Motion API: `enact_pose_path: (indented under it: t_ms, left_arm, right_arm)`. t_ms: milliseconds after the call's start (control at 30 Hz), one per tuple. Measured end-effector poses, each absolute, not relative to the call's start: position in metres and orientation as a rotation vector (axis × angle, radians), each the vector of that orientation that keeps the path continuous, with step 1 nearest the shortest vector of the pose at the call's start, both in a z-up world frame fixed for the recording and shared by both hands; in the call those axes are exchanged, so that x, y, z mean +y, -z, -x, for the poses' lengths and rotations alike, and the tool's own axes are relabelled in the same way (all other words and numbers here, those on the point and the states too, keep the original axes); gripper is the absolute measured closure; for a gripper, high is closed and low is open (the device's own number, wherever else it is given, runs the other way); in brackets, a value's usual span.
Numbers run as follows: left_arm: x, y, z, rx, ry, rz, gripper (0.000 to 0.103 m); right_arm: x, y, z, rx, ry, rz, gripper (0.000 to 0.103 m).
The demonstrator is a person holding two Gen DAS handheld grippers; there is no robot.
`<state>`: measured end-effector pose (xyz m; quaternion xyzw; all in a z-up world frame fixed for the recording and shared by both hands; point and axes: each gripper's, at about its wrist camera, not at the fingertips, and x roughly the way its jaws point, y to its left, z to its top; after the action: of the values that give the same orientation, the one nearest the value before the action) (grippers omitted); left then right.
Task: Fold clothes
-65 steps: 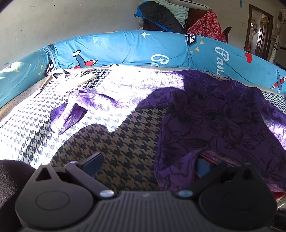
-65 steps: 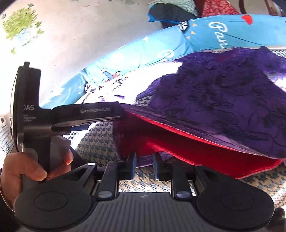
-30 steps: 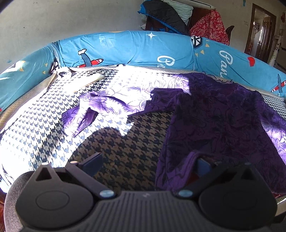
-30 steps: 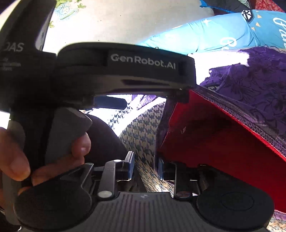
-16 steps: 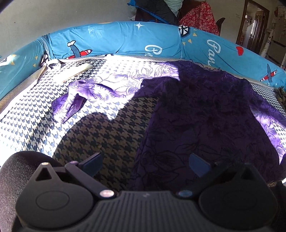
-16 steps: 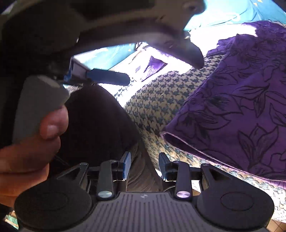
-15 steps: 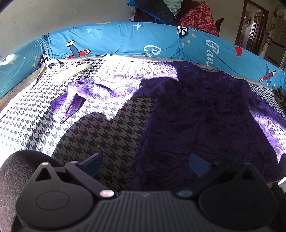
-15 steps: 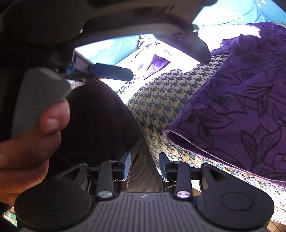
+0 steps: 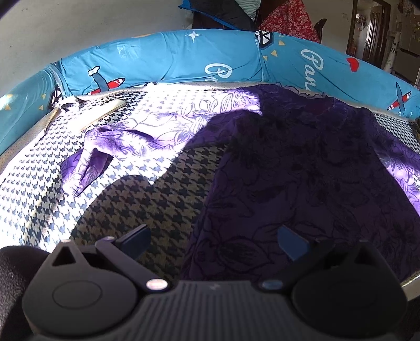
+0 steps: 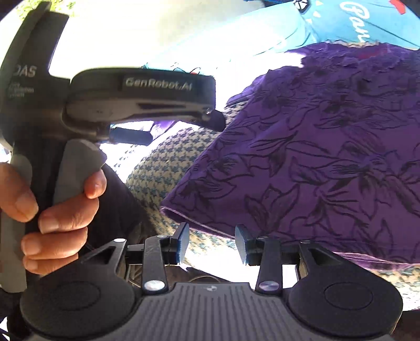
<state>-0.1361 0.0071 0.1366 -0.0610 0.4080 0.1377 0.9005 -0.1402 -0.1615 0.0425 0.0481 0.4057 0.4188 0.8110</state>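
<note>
A purple flower-print garment (image 9: 302,168) lies spread flat on the houndstooth-covered surface (image 9: 162,194), front hem toward me. One sleeve (image 9: 105,149) stretches left into the sunlight. My left gripper (image 9: 214,241) hovers open over the near left hem corner, holding nothing. In the right wrist view the garment (image 10: 315,162) fills the right side, with its hem edge (image 10: 199,223) just beyond my right gripper (image 10: 212,244), which is open and empty. A hand (image 10: 52,209) grips the left tool's grey handle (image 10: 76,168) at the left of that view.
A blue cushion wall (image 9: 162,60) printed with planes curves around the far side. A flat cream object (image 9: 105,108) lies at the back left. Clothes are piled behind the wall (image 9: 223,13). A dark-clad leg (image 10: 118,199) is close on the left.
The lifted hem, which showed a red inside, has dropped and now lies flat. My right gripper has let go of it and opened wider. The left finger no longer carries cloth.
</note>
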Motion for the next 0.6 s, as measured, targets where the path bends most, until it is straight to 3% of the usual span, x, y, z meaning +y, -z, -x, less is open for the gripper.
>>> enact_pose_path:
  t_ms: [600]
  left_arm:
    - [-0.021,-0.103,0.108,0.853,-0.242,0.059,0.0]
  right_arm:
    - [-0.267,-0.075,0.091,0.787,-0.401,-0.065,0.064]
